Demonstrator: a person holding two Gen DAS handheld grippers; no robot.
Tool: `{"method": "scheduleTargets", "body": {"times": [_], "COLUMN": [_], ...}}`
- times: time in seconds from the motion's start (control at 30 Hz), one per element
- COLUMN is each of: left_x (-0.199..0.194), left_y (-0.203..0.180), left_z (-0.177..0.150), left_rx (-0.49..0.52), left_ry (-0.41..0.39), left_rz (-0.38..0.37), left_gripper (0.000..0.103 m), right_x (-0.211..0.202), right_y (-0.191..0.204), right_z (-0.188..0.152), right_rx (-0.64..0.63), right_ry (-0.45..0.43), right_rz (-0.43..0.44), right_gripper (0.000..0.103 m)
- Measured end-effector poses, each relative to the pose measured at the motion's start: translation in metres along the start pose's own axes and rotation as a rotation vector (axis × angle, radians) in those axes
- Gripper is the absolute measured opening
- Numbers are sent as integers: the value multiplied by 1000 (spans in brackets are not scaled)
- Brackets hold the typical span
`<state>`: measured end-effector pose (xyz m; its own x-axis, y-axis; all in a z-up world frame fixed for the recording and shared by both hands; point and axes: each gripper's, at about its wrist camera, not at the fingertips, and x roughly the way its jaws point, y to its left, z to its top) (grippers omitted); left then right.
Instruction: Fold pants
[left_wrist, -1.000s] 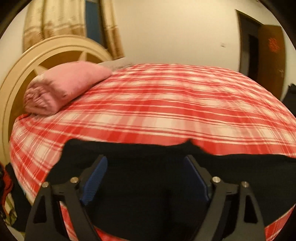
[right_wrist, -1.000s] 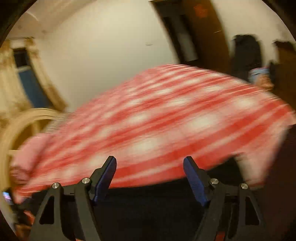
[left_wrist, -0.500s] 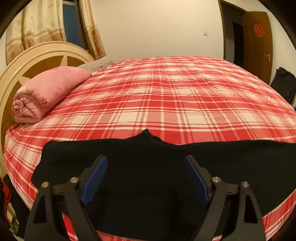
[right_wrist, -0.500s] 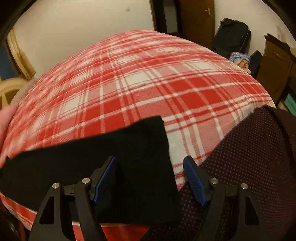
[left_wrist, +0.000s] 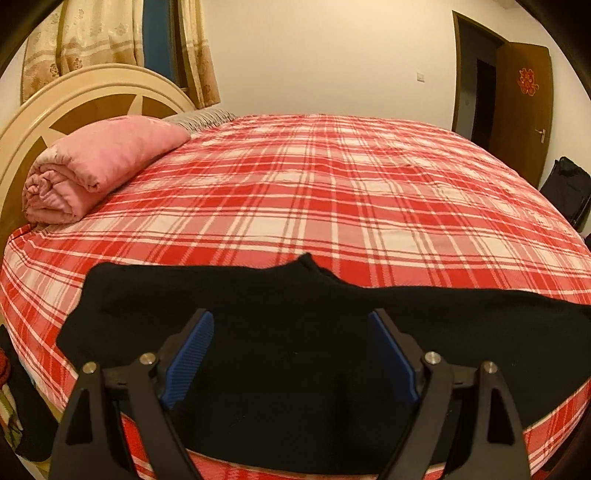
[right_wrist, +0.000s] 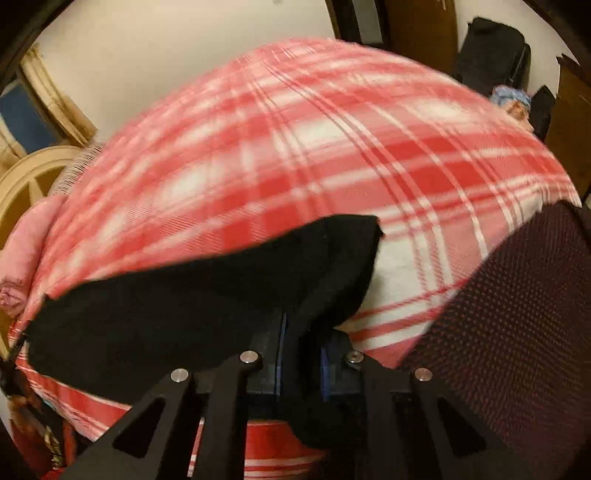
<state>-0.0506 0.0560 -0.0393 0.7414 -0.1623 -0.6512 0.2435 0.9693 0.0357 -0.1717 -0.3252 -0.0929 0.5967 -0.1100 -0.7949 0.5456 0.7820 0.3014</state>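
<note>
Both right fingers against pants.

Motion blur smears the plaid bedsheet in the right wrist view, where black pants hide the right gripper's pads and run off the lower edge.

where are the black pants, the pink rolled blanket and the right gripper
black pants (left_wrist: 288, 332), left wrist view, middle of the fabric
pink rolled blanket (left_wrist: 103, 166), left wrist view, top of the roll
right gripper (right_wrist: 301, 354), right wrist view, between the tips, shut on the pants
</note>
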Motion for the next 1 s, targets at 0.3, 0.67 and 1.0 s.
{"method": "scheduleTargets", "body": {"times": [0.3, 0.67, 1.0], "left_x": [0, 1, 12], "left_y": [26, 55, 53], "left_z": [-2, -6, -7], "left_rx": [-88, -74, -54], "left_ry": [1, -8, 9], "left_rz": [-7, 46, 31], "left_gripper": [88, 88, 88], "right_x": [-51, 64, 17], "right_y": [184, 298, 253], "right_z": [24, -69, -56], "right_rx": [-300, -699, -605], "right_ry": [-28, 29, -103], "right_rz": [455, 313, 618], "right_gripper": [15, 24, 69]}}
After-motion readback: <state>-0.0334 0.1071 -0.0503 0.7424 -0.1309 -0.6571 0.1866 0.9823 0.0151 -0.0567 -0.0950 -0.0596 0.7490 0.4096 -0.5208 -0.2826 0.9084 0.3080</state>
